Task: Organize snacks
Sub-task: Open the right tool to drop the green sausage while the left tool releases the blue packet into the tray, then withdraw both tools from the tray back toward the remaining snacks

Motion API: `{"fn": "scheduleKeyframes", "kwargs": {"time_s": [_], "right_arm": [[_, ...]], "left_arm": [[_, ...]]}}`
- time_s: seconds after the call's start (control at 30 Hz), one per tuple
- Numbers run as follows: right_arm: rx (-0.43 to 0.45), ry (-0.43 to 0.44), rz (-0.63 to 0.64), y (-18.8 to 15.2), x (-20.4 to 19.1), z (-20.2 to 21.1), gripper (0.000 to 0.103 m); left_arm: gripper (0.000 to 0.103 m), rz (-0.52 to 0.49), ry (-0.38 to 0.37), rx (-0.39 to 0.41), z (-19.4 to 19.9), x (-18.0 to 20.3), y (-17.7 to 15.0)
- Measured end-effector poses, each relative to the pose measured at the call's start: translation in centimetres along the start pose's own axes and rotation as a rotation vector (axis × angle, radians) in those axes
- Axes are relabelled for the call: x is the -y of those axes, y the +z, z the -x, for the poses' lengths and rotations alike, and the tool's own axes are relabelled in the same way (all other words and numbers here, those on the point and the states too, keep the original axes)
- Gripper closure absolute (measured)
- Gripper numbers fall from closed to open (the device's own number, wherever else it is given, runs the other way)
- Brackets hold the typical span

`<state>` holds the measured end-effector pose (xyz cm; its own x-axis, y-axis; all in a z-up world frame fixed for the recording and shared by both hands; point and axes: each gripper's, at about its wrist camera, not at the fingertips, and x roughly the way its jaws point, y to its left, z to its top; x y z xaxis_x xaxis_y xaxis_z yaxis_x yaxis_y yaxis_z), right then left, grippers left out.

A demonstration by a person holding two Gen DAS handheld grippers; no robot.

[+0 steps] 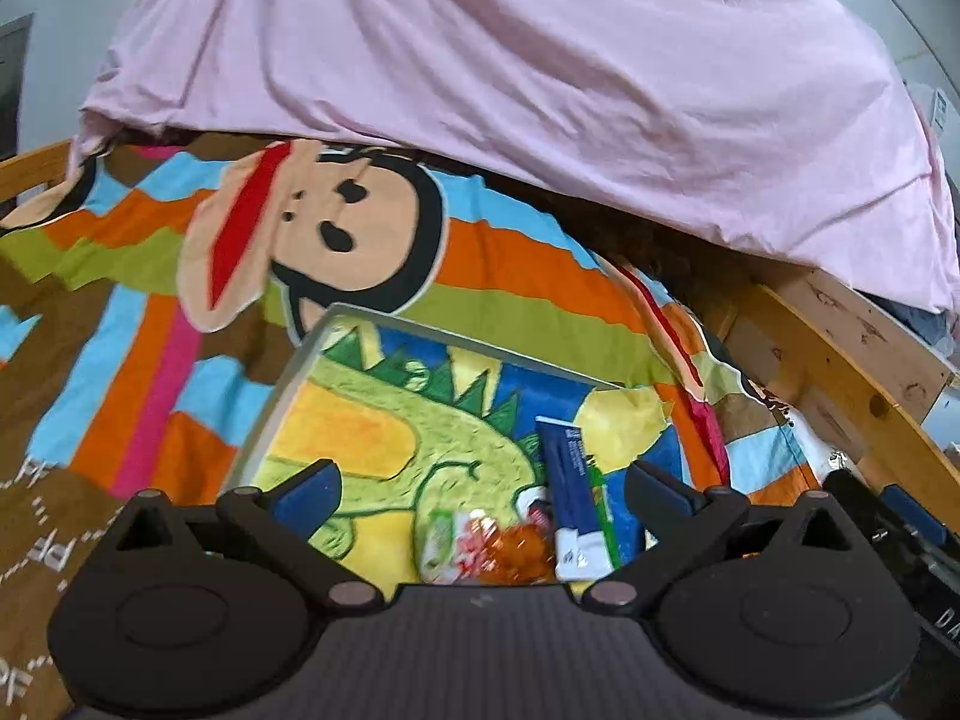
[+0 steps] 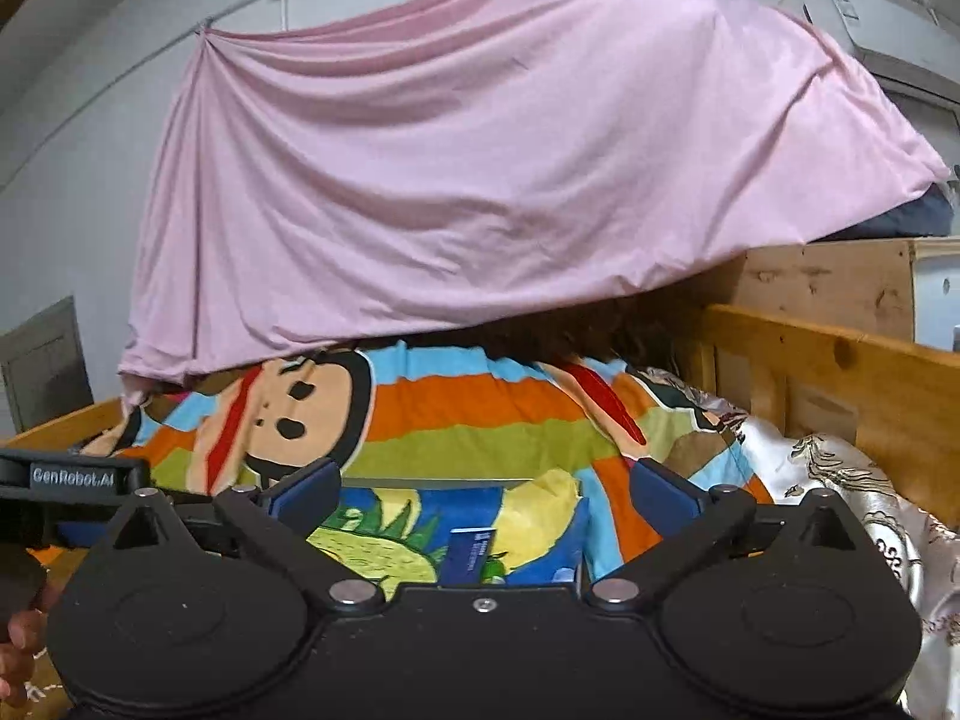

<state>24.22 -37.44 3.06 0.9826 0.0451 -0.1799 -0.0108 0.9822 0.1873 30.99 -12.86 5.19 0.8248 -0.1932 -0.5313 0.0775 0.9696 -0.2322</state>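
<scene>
Right wrist view: "GenRobot.AI" on left hand-held gripper (image 2: 72,476).

A pink sheet (image 2: 480,180) hangs across the far side, draped over a striped blanket (image 1: 510,264) printed with a cartoon monkey face (image 1: 336,222). A wooden bed rail (image 2: 840,372) runs along the right, with a silvery embroidered cloth (image 2: 840,492) beside it.

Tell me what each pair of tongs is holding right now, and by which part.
Nothing is held. The left tongs and the right tongs both stand open and empty above the dinosaur tray, where the snacks lie.
</scene>
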Motion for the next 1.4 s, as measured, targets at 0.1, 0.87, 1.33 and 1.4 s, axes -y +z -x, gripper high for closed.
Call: {"fn": "scheduleKeyframes", "kwargs": {"time_s": [0.1, 0.87, 1.33, 1.4], "right_arm": [[0.009, 0.004, 0.000, 0.0, -0.6, 1.7, 0.001], [-0.276, 0.087, -0.107, -7.2, -6.3, 9.7, 0.001], [-0.498, 0.131, 0.007, -11.3, -10.2, 6.5, 0.001], [-0.523, 0.141, 0.030, -11.8, -10.8, 6.0, 0.001]], "left_arm": [[0.001, 0.033, 0.011, 0.003, 1.9, -1.6, -1.1], [0.001, 0.048, 0.095, -0.045, 9.2, -13.0, -8.3], [0.001, -0.138, 0.091, -0.069, 8.4, -14.7, -11.5], [0.001, -0.174, 0.077, -0.071, 8.1, -14.4, -11.8]]}}
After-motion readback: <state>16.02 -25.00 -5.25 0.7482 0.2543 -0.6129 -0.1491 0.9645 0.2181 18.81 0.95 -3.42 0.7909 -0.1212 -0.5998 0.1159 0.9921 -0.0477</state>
